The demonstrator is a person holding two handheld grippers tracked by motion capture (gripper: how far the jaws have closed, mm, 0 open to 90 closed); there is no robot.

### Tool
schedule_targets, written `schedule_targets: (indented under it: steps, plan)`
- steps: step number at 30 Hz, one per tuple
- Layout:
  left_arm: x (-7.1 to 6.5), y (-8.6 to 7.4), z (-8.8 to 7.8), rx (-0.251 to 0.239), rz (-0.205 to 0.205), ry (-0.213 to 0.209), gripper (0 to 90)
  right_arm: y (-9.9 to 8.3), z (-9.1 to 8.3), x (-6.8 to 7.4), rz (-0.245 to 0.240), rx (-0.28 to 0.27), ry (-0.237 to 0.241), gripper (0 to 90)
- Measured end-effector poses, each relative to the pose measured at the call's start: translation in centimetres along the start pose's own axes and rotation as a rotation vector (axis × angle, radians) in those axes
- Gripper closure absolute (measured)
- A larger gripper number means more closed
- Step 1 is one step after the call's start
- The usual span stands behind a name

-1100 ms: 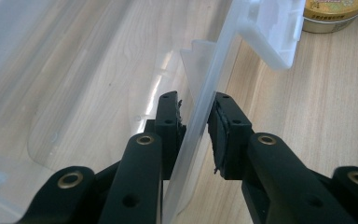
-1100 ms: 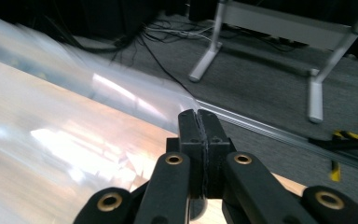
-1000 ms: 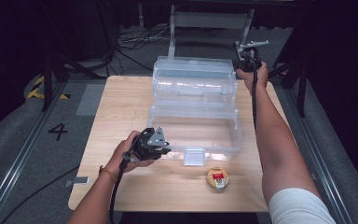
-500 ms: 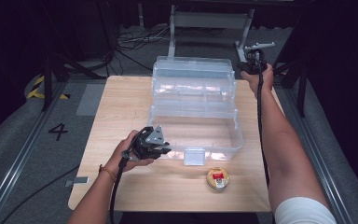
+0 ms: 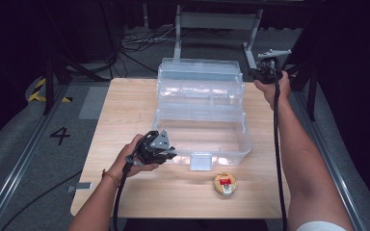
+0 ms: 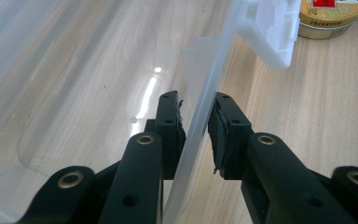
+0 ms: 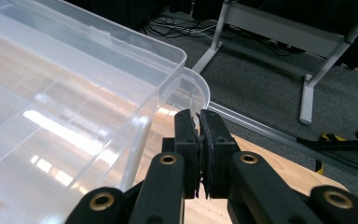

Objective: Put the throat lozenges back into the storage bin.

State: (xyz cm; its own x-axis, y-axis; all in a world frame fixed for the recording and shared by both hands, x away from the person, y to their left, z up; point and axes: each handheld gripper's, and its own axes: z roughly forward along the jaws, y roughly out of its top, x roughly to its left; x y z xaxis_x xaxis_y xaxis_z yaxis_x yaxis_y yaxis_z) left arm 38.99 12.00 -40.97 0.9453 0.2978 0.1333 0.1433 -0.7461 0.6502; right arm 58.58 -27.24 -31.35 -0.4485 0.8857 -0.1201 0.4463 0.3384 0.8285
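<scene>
Take the clear box [image 5: 202, 115] on the table [image 5: 125, 110] as your landmark; it stands open, its lid tilted back on the far side.

Nearest you, a small round tin [image 5: 225, 184] with a red-and-gold label sits on the table just in front of the box's near wall, toward its right corner. In the left gripper view the tin [image 6: 331, 18] lies beyond the white latch [image 6: 272, 28] that hangs from that wall.

Your left gripper [image 5: 166, 151] is at the box's near-left corner, held in your left hand [image 5: 135, 156]. In its own view the left gripper [image 6: 196, 126] straddles the near wall — one jaw inside the box, one outside. The jaws are parted with the thin clear wall standing between them; the inner pad looks to touch it, while a narrow gap shows at the outer pad, so you cannot tell whether the wall is firmly pinched.

Inside the box, the bottom is see-through and the wood grain shows through it.

Your right gripper [image 5: 262, 72] is at the box's far-right corner, beside the lid's edge, held in your right hand [image 5: 274, 89]. In its own view the right gripper [image 7: 199, 149] has its pads pressed together with nothing between them — the lid's rounded corner [image 7: 200, 91] lies just beyond the tips.
</scene>
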Motion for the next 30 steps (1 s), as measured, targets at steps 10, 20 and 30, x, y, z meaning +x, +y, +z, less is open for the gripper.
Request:
schedule_targets:
  steps: [10,20,30]
  plan:
    - [0.0,0.0,0.1,0.013,0.012,0.003,74.2,-2.2,-4.3,1.5,-0.069,-0.005,0.039,82.6]
    - [-0.1,0.0,0.2,0.023,0.002,0.013,72.7,-4.8,-8.6,2.6,-0.091,-0.008,0.076,68.5]
    - [-0.2,0.1,0.2,0.03,-0.003,0.025,71.6,-8.3,-12.4,3.9,-0.159,0.047,0.117,49.2]
